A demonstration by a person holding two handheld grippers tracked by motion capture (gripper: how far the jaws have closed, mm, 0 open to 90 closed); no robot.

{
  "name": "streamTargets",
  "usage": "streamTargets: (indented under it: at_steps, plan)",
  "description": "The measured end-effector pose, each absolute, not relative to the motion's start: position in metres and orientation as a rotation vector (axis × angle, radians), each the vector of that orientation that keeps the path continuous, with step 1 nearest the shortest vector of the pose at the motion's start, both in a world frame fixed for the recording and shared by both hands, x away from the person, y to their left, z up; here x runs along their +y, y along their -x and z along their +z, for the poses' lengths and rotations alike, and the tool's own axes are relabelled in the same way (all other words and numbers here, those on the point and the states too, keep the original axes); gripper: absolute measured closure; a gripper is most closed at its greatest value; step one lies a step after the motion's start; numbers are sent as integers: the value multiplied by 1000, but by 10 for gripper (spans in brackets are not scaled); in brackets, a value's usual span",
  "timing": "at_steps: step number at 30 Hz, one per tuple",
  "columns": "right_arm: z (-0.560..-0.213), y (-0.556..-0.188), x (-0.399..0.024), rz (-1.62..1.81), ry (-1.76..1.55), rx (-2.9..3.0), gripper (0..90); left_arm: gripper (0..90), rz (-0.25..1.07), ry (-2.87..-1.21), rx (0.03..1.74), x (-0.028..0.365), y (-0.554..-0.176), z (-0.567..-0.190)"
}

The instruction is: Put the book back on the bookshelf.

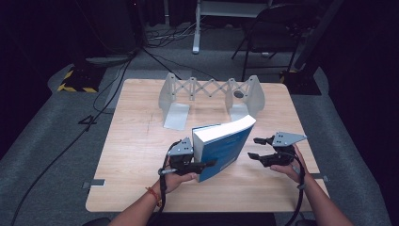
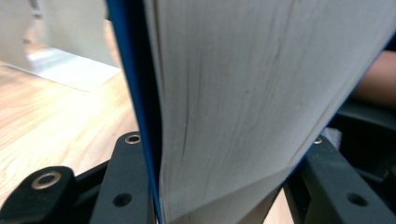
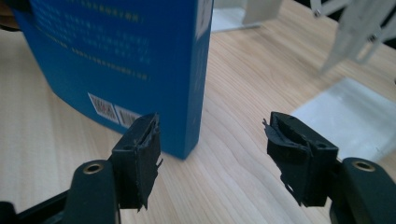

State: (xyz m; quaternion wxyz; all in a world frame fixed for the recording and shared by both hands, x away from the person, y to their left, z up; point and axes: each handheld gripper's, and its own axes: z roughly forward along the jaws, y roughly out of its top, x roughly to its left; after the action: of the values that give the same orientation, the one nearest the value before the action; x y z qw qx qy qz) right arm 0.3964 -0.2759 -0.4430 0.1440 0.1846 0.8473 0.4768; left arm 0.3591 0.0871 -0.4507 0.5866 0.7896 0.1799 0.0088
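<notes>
- The blue paperback book [image 1: 221,149] stands tilted on the wooden table [image 1: 136,155], just in front of the expandable metal book rack [image 1: 210,96]; its upper corner leans toward the rack's right end plate [image 1: 248,96], its lower corner rests on the tabletop near the person's side.
- The left gripper [image 1: 200,165] is pinching the book across its thickness: in the left gripper view the page block [image 2: 261,107] and blue cover [image 2: 135,84] sit tight between the two black jaws.
- The right gripper [image 1: 256,148] hangs just to the right of the book, jaws spread with nothing between them; in the right gripper view the back cover with its barcode [image 3: 112,109] lies just beyond the left pad, not touching.
- Judged step: the book is being stood up and carried toward the rack, with the left gripper alone bearing it.
- The next move likely calls for the free gripper to steady the right face, then both to lift the book upright and slide it between the end plates without knocking the rack.
</notes>
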Motion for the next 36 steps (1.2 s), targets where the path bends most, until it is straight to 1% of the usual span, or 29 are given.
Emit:
streamTargets:
  at_steps: [2,11,13,20,22,24,26,30,32,33,34,36]
  plan:
    - [-441,-396,-272,1392,-496,2454,341,584,37,-1870,390,88,-359,-448]
    - [-435,-404,-250,1392,-356,2516,330,589,76,-1904,365,89,-360,-445]
    - [-434,-409,-244,1430,-335,2539,311,590,70,-1914,354,89,-359,-445]
    - [-440,-415,-235,1474,-271,2599,307,588,65,-1934,323,90,-360,-443]
    - [-442,-415,-232,1508,-239,2618,354,584,65,-1939,318,90,-360,-442]
    - [-441,-412,-230,1499,-227,2612,354,577,73,-1944,314,93,-359,-441]
    - [-440,-412,-232,1496,-216,2614,389,572,81,-1946,319,95,-358,-441]
    - [-439,-410,-234,1489,-195,2623,435,539,150,-1961,340,101,-355,-438]
    - [-438,-407,-235,1487,-174,2625,464,509,173,-1959,357,106,-354,-436]
    - [-437,-405,-236,1504,-158,2625,487,484,196,-1962,372,110,-354,-435]
    - [-433,-402,-237,1543,-132,2620,509,452,192,-1955,376,114,-354,-435]
    - [-427,-395,-235,1563,-88,2609,521,451,184,-1951,375,116,-353,-435]
